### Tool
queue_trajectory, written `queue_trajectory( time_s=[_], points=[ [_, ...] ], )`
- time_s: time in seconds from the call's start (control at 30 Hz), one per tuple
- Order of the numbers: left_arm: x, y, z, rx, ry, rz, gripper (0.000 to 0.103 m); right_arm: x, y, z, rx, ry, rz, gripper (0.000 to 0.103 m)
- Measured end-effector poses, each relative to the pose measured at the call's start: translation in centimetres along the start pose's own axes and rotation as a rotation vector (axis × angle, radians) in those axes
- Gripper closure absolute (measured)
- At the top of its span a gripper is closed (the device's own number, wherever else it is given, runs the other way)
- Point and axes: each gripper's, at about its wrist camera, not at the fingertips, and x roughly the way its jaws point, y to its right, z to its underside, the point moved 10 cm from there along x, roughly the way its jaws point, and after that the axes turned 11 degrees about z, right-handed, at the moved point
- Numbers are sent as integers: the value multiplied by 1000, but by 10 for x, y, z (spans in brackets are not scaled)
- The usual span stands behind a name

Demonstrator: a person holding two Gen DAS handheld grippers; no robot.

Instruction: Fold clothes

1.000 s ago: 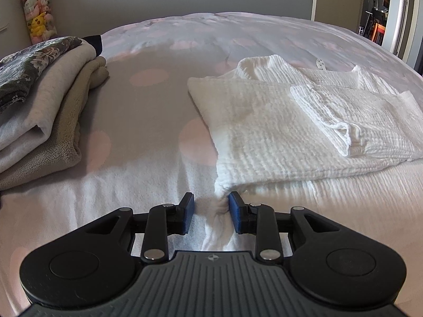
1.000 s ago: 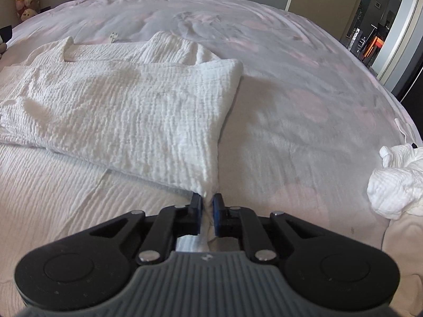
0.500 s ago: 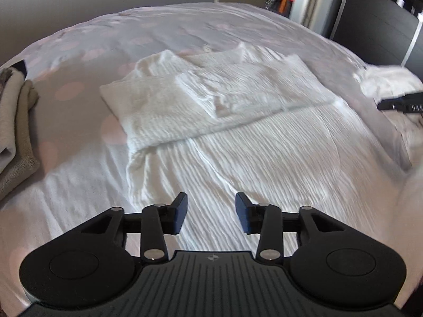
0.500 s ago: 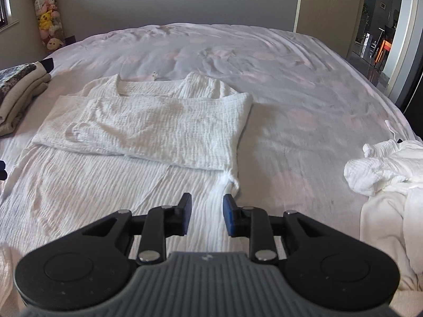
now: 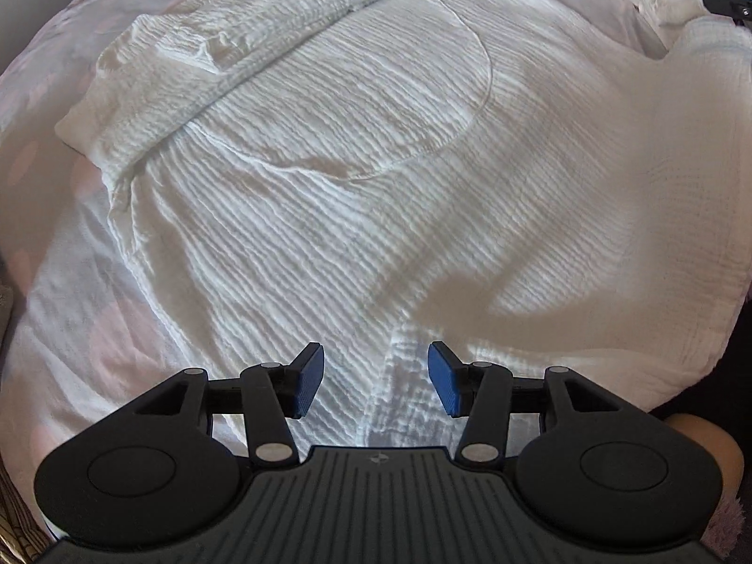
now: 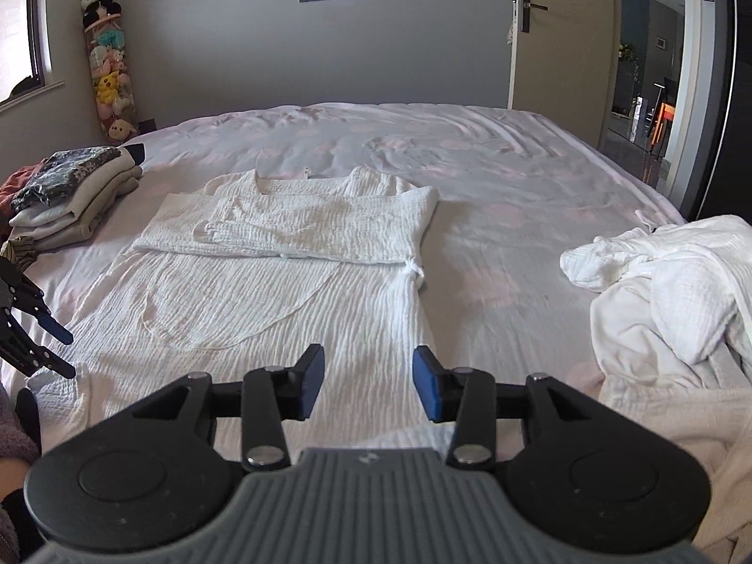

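no readable writing anywhere. both grippers hang wide open, holding nothing. the left gripper (image 5: 376, 378) sits low over the near hem of the white robe (image 5: 357, 150), a fabric ridge running between its fingers. the right gripper (image 6: 368, 383) is higher, the robe (image 6: 291, 291) spread flat ahead, top part folded down. bare bed (image 6: 507, 178) off to the right and beyond; folded pile (image 6: 75, 192) far left, crumpled white heap (image 6: 667, 291) right.

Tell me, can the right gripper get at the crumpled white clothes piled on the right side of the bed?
Probably yes. The right gripper is open and empty, and the crumpled white pile lies just to its right on the bed, with only bare sheet between them and nothing blocking the way.
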Motion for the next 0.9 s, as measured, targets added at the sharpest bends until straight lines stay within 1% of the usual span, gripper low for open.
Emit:
queue_trajectory(
  time_s=[0.13, 0.17, 0.2, 0.27, 0.3, 0.4, 0.5, 0.7, 0.77, 0.83, 0.9],
  points=[
    [8, 11, 2, 57, -46, -50, 59, -16, 7, 18, -33, 1, 9, 56],
    [10, 14, 3, 71, -57, -63, 64, -18, 8, 22, -49, 0, 6, 56],
    [12, 17, 3, 86, -68, -75, 71, -21, 9, 23, -70, 2, 2, 56],
    [15, 22, 4, 114, -91, -100, 76, -26, 10, 24, -122, 6, -7, 53],
    [17, 25, 4, 129, -102, -113, 80, -28, 11, 24, -154, 6, -10, 52],
    [22, 33, 5, 171, -137, -151, 87, -32, 9, 25, -303, -1, -28, 50],
    [23, 32, 5, 170, -135, -169, 90, -35, 3, 29, -473, -2, -39, 50],
    [23, 29, 4, 157, -125, -203, 97, -44, -9, 33, -734, 1, -57, 50],
    [21, 29, 3, 151, -116, -215, 97, -42, -13, 33, -796, 4, -53, 50],
    [15, 28, 2, 136, -91, -226, 98, -37, -18, 36, -845, 5, -47, 50],
    [8, 27, 0, 112, -59, -232, 99, -31, -23, 40, -898, 8, -44, 53]
  ],
)
